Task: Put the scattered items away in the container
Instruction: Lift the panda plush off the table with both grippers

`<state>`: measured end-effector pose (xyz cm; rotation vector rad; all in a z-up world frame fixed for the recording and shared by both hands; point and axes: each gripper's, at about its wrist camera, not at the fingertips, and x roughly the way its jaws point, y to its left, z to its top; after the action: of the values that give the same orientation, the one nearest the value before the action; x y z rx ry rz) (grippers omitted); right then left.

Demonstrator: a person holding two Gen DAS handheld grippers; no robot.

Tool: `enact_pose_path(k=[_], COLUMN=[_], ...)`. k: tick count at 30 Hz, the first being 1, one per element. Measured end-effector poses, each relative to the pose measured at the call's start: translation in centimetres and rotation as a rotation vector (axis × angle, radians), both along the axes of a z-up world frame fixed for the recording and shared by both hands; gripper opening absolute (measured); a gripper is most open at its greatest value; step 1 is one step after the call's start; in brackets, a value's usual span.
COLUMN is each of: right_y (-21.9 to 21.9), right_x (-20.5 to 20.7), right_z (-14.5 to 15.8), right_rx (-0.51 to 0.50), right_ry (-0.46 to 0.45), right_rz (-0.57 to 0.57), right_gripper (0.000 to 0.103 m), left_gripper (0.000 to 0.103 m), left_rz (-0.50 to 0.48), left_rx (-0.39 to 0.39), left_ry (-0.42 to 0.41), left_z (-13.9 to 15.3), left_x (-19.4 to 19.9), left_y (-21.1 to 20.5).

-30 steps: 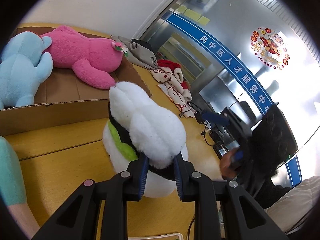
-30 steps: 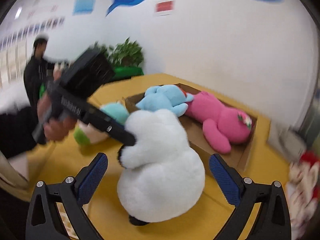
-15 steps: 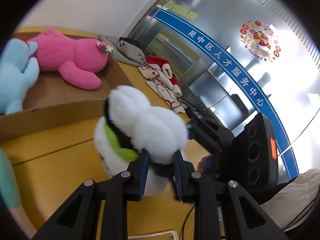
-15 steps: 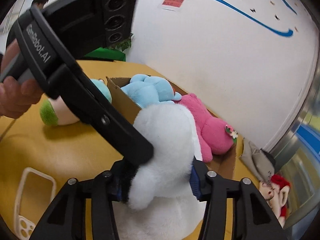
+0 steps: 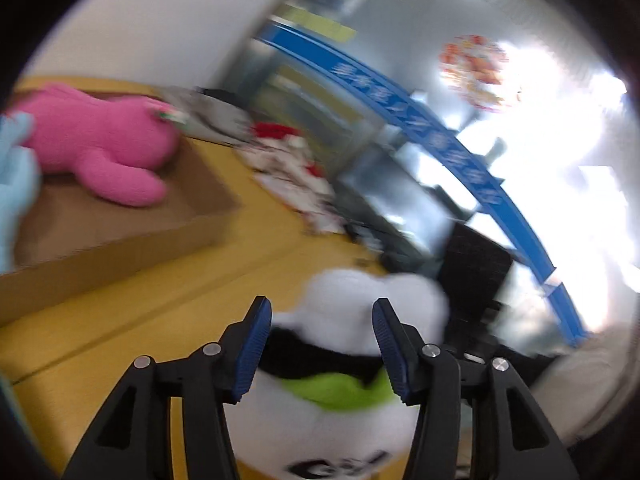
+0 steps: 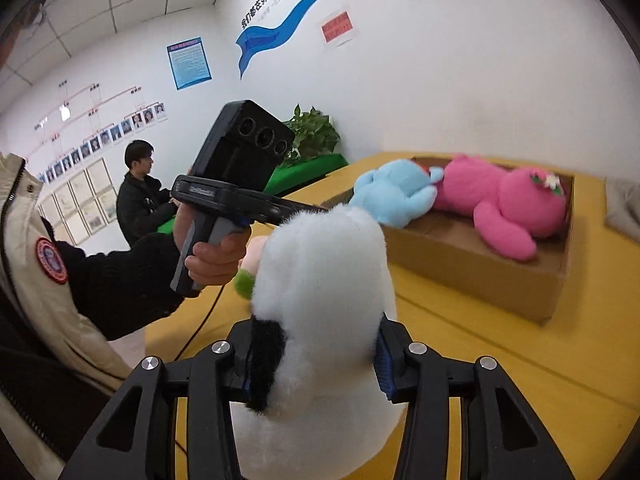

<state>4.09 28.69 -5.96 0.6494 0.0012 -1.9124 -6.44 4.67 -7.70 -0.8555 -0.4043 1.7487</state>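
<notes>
A white plush toy (image 6: pixel 324 292) with black patches and a green collar is held above the yellow table. My right gripper (image 6: pixel 314 360) is shut on its upper body. My left gripper (image 5: pixel 318 344) is open, its blue pads on either side of the same white plush toy (image 5: pixel 360 340) without squeezing it; this view is blurred. The cardboard box (image 6: pixel 472 276) lies ahead to the right, holding a pink plush (image 6: pixel 508 204) and a light blue plush (image 6: pixel 394 196). The box (image 5: pixel 120 244) and pink plush (image 5: pixel 100 144) also show at the left of the left wrist view.
A plush with a green foot (image 6: pixel 244 280) lies on the yellow table (image 6: pixel 540 360) behind the white one. Grey cloth (image 6: pixel 624 208) and red-and-white fabric (image 5: pixel 292 164) lie right of the box. A seated person (image 6: pixel 140 196) and a potted plant (image 6: pixel 312 136) are in the background.
My left gripper has opened and let go of the white plush. My right gripper stays shut on it and has lifted it; the views have swung quickly.
</notes>
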Motion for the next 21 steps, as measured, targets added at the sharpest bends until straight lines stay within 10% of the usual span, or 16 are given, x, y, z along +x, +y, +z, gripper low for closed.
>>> enact_pose_path(k=[2, 12, 14, 17, 21], right_y=[0.7, 0.2, 0.2, 0.1, -0.1], right_x=[-1.2, -0.7, -1.0, -1.2, -1.3], right_z=[-1.1, -1.6, -1.8, -2.1, -2.0], right_rx=[0.024, 0.048, 0.054, 0.088, 0.16], right_ry=[-0.023, -0.04, -0.044, -0.05, -0.039], right_rz=[-0.011, 0.158, 0.16, 0.153, 0.052], right_gripper=[0.049, 0.048, 0.048, 0.055, 0.07], left_gripper=[0.076, 0.078, 0.073, 0.036, 0.033], left_rz=[-0.063, -0.253, -0.262, -0.229, -0.142], left_rx=[0.033, -0.071, -0.148, -0.201, -0.249], left_ry=[0.023, 0.008, 0.112, 0.144, 0.131], left_z=[0.0, -2.1, -1.6, -1.3, -0.9], left_x=[0.5, -1.1, 0.7, 1.3, 1.6], left_y=[0.6, 5.4, 6.0, 5.5, 4.1])
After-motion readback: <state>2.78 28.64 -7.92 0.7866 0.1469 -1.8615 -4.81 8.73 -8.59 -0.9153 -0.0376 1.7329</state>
